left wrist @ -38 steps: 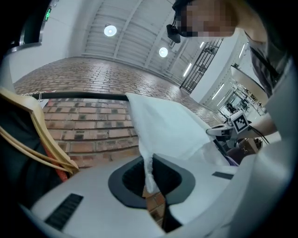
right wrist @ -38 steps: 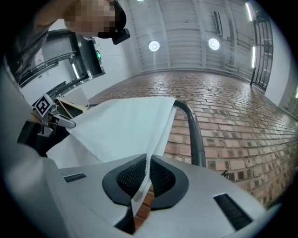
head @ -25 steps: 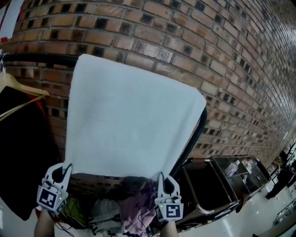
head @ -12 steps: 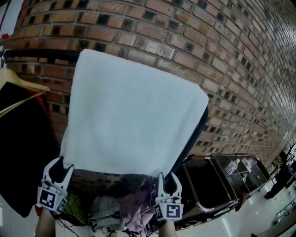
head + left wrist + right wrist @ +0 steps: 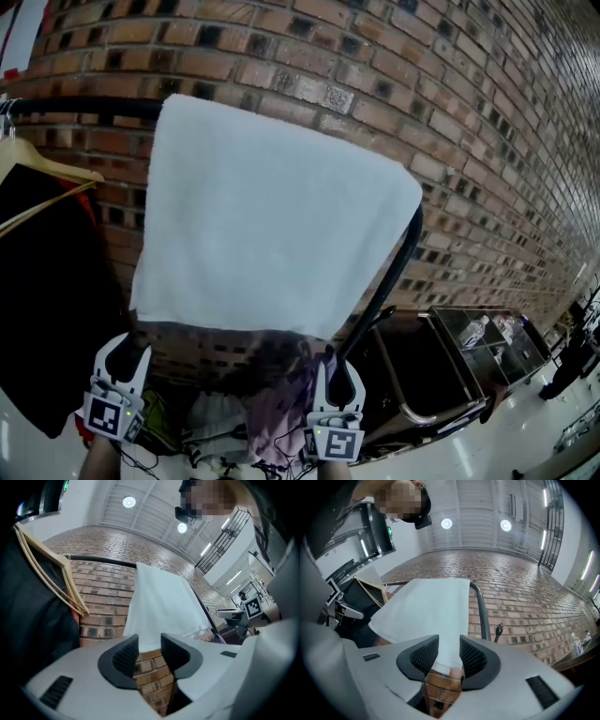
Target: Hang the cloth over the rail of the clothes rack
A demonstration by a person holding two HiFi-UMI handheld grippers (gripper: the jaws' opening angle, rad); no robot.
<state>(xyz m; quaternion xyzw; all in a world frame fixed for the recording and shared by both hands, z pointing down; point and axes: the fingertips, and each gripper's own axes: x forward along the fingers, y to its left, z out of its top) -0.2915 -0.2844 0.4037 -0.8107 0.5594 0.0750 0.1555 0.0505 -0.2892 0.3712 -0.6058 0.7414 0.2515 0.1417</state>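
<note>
As the cloth (image 5: pixel 272 206) lay draped over the rail (image 5: pixel 84 108), left gripper (image 5: pixel 124 349) and right gripper (image 5: pixel 337 375) had just been spread empty beneath it; withdrawal was judged next

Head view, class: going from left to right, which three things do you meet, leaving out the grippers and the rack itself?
Hanger → cloth → cart
</note>
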